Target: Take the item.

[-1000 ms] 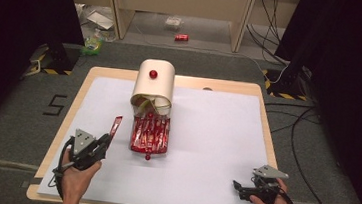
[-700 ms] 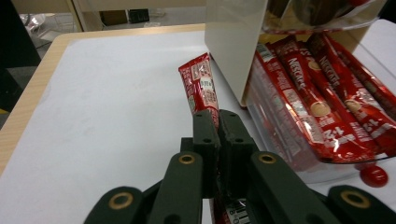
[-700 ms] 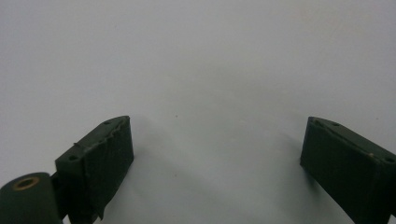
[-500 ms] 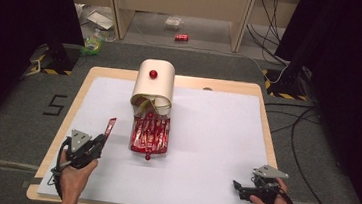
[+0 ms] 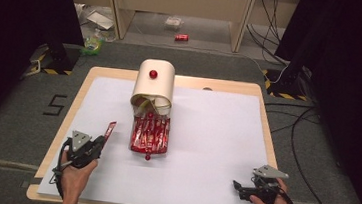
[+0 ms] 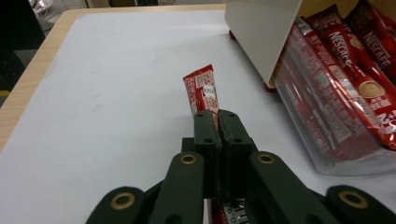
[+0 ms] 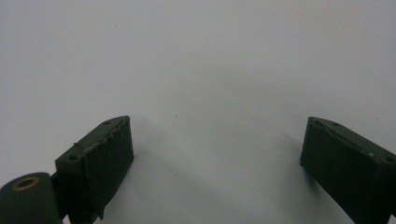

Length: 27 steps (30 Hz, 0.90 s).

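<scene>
Red foil is what I have in my left gripper (image 5: 98, 143): a slim coffee stick sachet (image 5: 109, 130), pinched between jaws that are closed tight on it. In the high view its long axis runs from the jaws up and slightly right, away from me, its free end pointing toward the far side of the tabletop (image 5: 216, 135) and lifted off the white sheet. In the left gripper view the sachet (image 6: 201, 91) sticks straight out ahead of the jaws, in line with them; most of its length shows beyond the tips, and a short printed bit peeks out below, behind them. It sits well to the left of the clear tray of matching sachets (image 5: 149, 135), which lies at the mouth of the cream dispenser box (image 5: 153, 85). I cannot read the sachet's small print, and the tray is cut off at the right edge of the left gripper view. My right gripper (image 5: 239, 188) rests near the tabletop's right front corner, jaws spread wide over bare white sheet, holding nothing.
</scene>
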### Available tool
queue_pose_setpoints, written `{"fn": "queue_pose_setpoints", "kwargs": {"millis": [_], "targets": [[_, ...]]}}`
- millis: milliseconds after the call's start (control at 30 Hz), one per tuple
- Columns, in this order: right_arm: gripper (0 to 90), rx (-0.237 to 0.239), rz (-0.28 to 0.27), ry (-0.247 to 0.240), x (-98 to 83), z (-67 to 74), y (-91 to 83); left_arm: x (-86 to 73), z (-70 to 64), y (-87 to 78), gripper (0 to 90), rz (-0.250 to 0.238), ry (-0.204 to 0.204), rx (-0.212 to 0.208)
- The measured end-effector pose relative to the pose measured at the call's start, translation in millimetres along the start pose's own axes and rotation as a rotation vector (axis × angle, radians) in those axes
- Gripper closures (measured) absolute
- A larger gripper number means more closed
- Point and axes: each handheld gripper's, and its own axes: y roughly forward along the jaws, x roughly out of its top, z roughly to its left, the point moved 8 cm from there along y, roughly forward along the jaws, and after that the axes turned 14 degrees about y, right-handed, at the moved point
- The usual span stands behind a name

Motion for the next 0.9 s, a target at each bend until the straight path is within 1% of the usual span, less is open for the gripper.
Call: {"fn": "queue_pose_setpoints", "kwargs": {"millis": [233,267,333,367,467,733,767,867,900], "targets": [[9.8,0.0,0.0,0.0,0.0,0.0,0.0,-6.4,2.1,4.9,86.4,0.016,-0.008,0.004],[9.8,0.0,0.0,0.0,0.0,0.0,0.0,-8.6,2.0,6.9,86.4,0.025,-0.01,-0.001],[9.9,0.0,0.0,-0.001,0.0,-0.1,0.0,-9.5,1.5,8.0,86.3,0.025,-0.014,-0.004],[9.9,0.0,0.0,-0.001,0.0,0.0,0.0,-11.9,0.7,9.7,86.2,0.035,-0.01,-0.008],[9.9,0.0,0.0,0.0,0.0,0.0,0.0,-13.9,0.0,12.0,86.2,0.044,-0.009,-0.011],[9.9,0.0,0.0,0.0,0.0,0.0,0.0,-15.8,-2.7,14.5,85.6,0.052,-0.008,-0.013],[9.9,0.0,0.0,-0.001,0.0,-0.1,0.0,-16.3,-3.0,14.9,85.3,0.054,-0.007,-0.016],[9.8,0.0,0.0,0.0,0.0,0.0,0.0,-17.9,-2.7,16.4,79.7,0.059,-0.013,-0.025],[9.8,0.0,0.0,0.0,0.0,0.0,0.0,-18.2,-2.6,16.5,79.7,0.06,-0.017,-0.027]]}}
